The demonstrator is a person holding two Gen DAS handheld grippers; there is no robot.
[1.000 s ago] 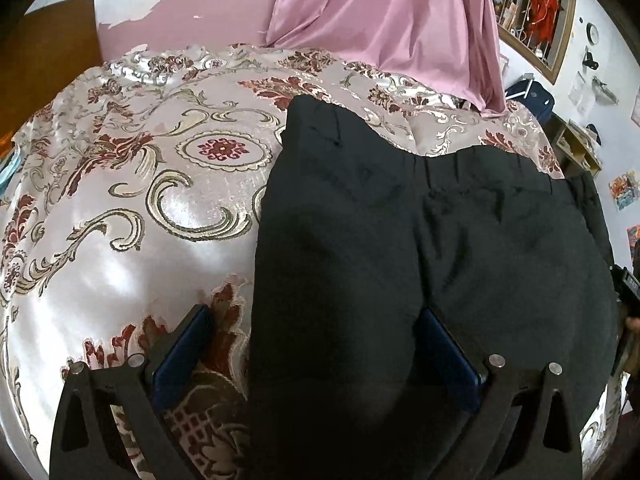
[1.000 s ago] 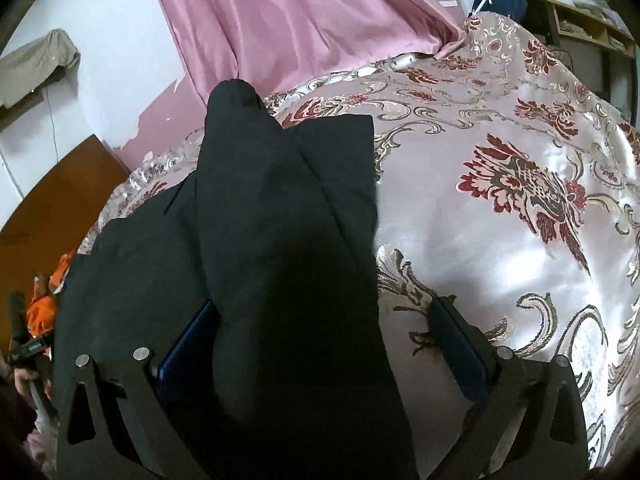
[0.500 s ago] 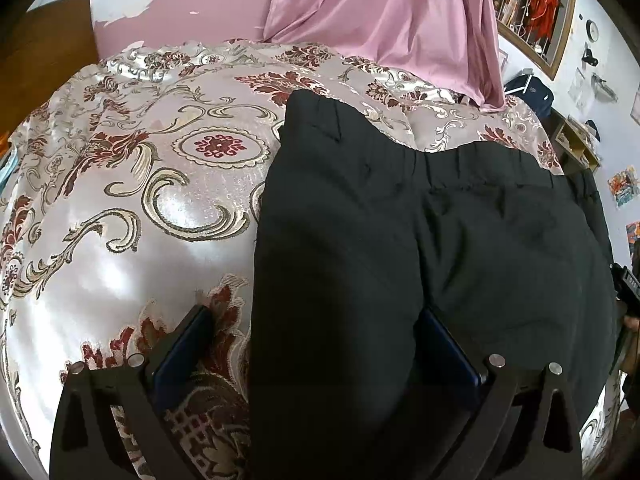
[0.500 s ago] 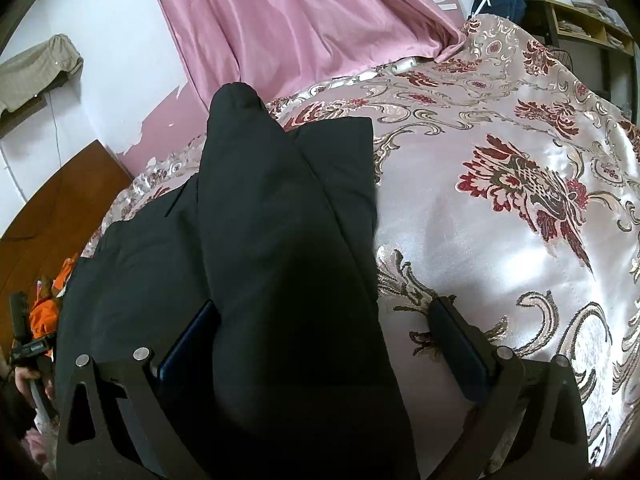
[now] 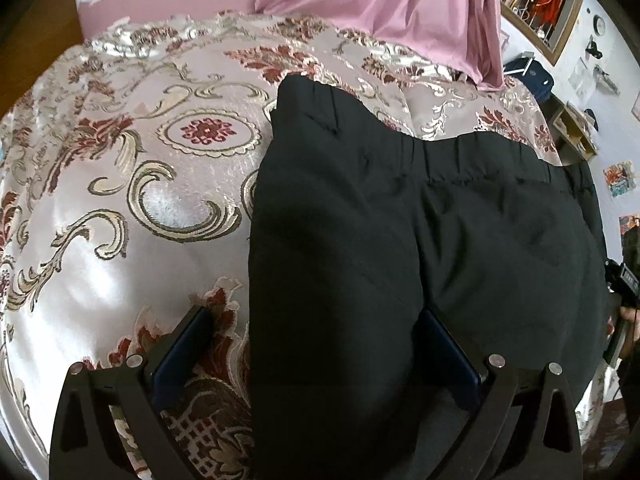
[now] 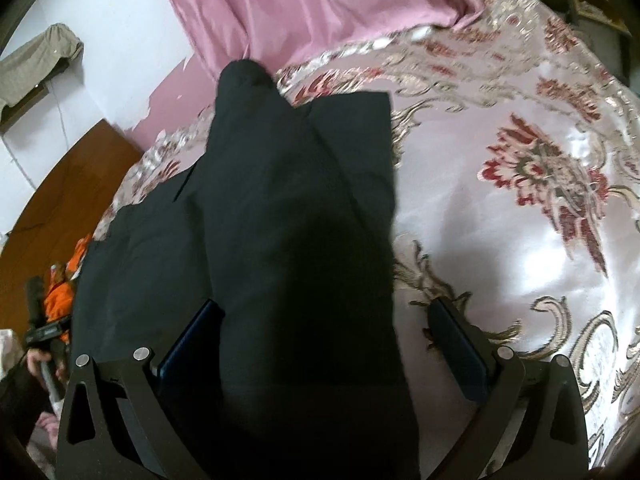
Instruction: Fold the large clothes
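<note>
Black trousers [image 5: 360, 208] lie on the bed's floral satin cover [image 5: 120, 200], waistband toward the far side, with one part folded over the other. My left gripper [image 5: 316, 320] is open, its blue-padded fingers straddling the near folded edge. In the right wrist view the trousers [image 6: 288, 208] run away from me as a raised fold reaching the pink curtain. My right gripper [image 6: 324, 308] is open too, with its left finger on the black cloth and its right finger over the satin cover [image 6: 520, 240]. Whether either gripper touches the cloth is hidden.
A pink curtain [image 5: 392, 8] hangs down onto the bed's far edge. A wooden headboard [image 6: 60, 200] stands at the left. Shelves and a dark bag [image 5: 532, 76] are at the far right. A hand with the other gripper [image 6: 44, 340] shows at the left edge.
Both grippers stay open over the trousers. The left view has crept slightly forward and down; the right view is now motion-blurred from a small shift. The trousers lie as before.
</note>
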